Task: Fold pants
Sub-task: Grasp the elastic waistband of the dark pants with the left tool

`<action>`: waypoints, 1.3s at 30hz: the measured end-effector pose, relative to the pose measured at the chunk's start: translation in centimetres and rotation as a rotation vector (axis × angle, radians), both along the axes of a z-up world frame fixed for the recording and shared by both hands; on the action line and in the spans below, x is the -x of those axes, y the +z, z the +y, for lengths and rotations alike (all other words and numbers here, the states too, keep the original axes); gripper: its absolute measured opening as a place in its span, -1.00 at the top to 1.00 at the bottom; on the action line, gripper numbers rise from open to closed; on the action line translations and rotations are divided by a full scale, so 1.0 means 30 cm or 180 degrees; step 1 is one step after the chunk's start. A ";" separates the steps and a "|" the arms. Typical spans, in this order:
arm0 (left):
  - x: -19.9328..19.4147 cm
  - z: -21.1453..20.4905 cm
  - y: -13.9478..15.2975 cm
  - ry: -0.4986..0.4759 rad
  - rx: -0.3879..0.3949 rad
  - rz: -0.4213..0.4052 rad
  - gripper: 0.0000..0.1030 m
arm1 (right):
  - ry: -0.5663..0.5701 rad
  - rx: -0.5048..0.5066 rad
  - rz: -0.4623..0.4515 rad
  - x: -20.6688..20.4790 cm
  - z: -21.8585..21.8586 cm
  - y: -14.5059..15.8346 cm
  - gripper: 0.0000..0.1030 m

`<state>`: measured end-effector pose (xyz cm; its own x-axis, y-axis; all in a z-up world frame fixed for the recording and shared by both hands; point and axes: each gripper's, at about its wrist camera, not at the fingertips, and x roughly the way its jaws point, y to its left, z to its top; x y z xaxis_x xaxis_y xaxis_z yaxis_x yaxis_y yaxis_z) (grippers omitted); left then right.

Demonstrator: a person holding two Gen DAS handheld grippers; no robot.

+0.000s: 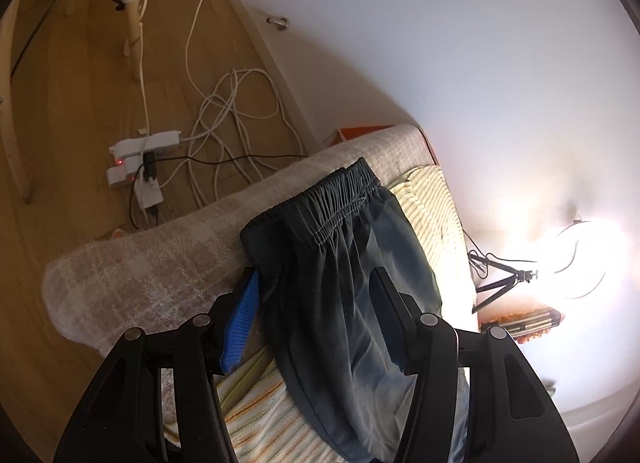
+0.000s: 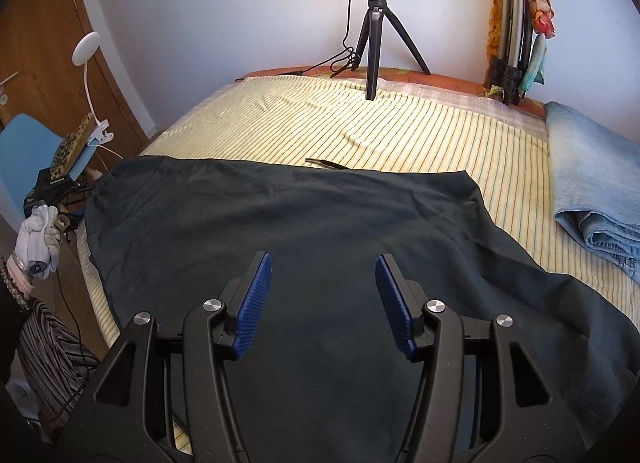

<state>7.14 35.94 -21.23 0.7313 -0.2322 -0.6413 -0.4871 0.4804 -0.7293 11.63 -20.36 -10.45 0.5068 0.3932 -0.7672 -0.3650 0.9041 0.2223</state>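
Dark grey-black pants (image 2: 312, 231) lie spread across a striped yellow bedsheet (image 2: 400, 127). In the left wrist view their elastic waistband (image 1: 320, 203) lies at the bed's edge, near a beige towel (image 1: 160, 263). My left gripper (image 1: 316, 283) is open, its jaws wide apart on either side of the pants' fabric (image 1: 344, 303) just below the waistband. My right gripper (image 2: 323, 263) is open and empty, hovering over the middle of the dark cloth.
A ring light on a black tripod (image 2: 372, 43) stands at the bed's far edge. Folded blue jeans (image 2: 592, 191) lie at the right. A small dark tool (image 2: 328, 162) lies beyond the pants. Power strips and white cables (image 1: 180, 143) lie on the wooden floor.
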 end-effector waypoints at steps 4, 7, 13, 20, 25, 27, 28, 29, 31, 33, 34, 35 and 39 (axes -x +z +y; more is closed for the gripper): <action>-0.012 -0.023 0.015 -0.0067 -0.0223 0.0015 -0.06 | 0.0039 -0.0008 0.0033 0.006 0.005 -0.006 -0.10; -0.032 -0.037 0.024 -0.0024 -0.0466 0.0083 0.26 | 0.0041 0.0016 0.0058 0.002 0.010 -0.014 -0.10; -0.052 -0.065 0.030 0.0034 -0.0728 0.0087 0.82 | 0.0038 0.0013 0.0050 0.000 0.016 -0.011 -0.10; -0.055 -0.092 0.071 0.0032 -0.1164 0.0123 0.84 | -0.0011 0.0025 0.0119 -0.007 -0.002 -0.031 -0.10; -0.057 -0.149 0.156 -0.0072 -0.1483 -0.0067 0.84 | -0.0014 0.0006 0.0081 -0.003 -0.007 -0.021 -0.10; -0.061 -0.205 0.204 -0.0192 -0.1663 -0.0188 0.84 | -0.0019 0.0009 0.0088 -0.005 -0.011 -0.023 -0.10; -0.062 -0.254 0.239 -0.0298 -0.1779 -0.0286 0.84 | -0.0028 -0.0001 0.0105 -0.007 -0.015 -0.026 -0.10; -0.062 -0.284 0.257 -0.0365 -0.1836 -0.0344 0.84 | -0.0035 -0.0015 0.0115 -0.008 -0.019 -0.027 -0.10; -0.064 -0.388 0.306 -0.0598 -0.2031 -0.0489 0.85 | -0.0058 -0.0048 0.0133 -0.011 -0.028 -0.027 -0.10; -0.061 -0.491 0.341 -0.0816 -0.2219 -0.0624 0.85 | -0.0088 -0.0144 0.0158 -0.016 -0.043 -0.023 -0.10; -0.058 -0.560 0.358 -0.0955 -0.2306 -0.0704 0.86 | -0.0097 -0.0201 0.0170 -0.017 -0.048 -0.021 -0.10; -0.056 -0.609 0.367 -0.1064 -0.2343 -0.0752 0.86 | -0.0107 -0.0281 0.0189 -0.019 -0.055 -0.018 -0.10; -0.041 -0.864 0.371 -0.1648 -0.2506 -0.0915 0.86 | -0.0107 -0.0622 0.0306 -0.025 -0.069 -0.018 -0.12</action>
<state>8.38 10.00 -10.11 0.8120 -0.1506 -0.5639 0.0662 0.9837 -0.1673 12.37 -22.44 -11.00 0.4504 0.5232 -0.7235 -0.3039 0.8518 0.4267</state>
